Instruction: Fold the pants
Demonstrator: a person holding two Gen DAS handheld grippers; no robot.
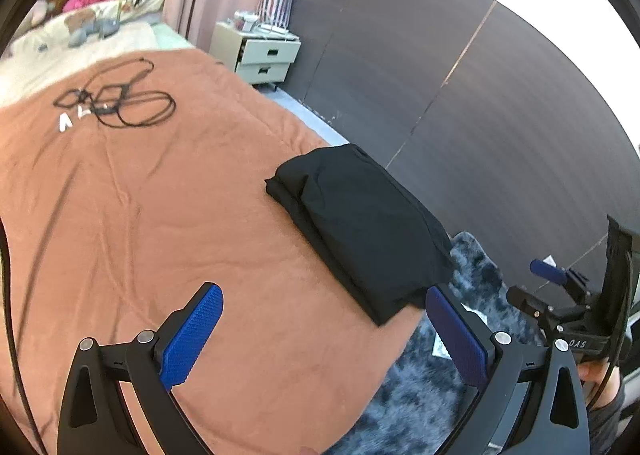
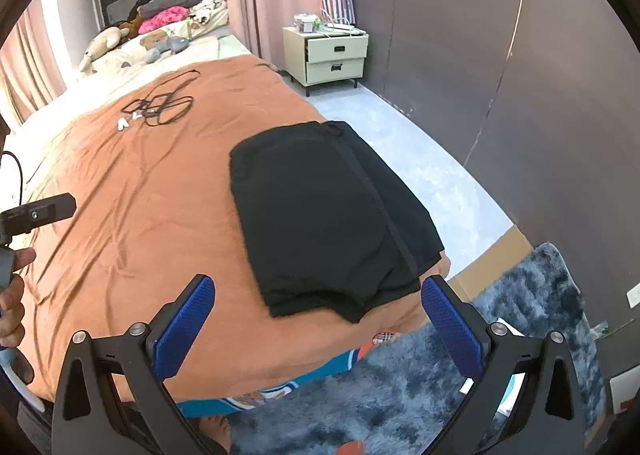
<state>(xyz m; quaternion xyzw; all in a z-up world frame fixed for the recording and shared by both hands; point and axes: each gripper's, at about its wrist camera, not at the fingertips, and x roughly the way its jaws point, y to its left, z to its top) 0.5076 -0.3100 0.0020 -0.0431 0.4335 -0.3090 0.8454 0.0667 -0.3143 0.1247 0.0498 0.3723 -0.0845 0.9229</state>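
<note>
Both the left tool [image 1: 322,329] and right tool [image 2: 318,319] hang released above the bed [image 2: 140,215]; the folded black pants [image 2: 320,215] look soft, light and floppy, best pinched at a stacked edge.

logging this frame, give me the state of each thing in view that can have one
black pants: folded into a compact stack, lying flat near the bed's corner, not held
left gripper: open, holding nothing
right gripper: open, holding nothing
black cable: loosely coiled on the orange blanket
nightstand: upper drawer slightly ajar, lower shut
</note>
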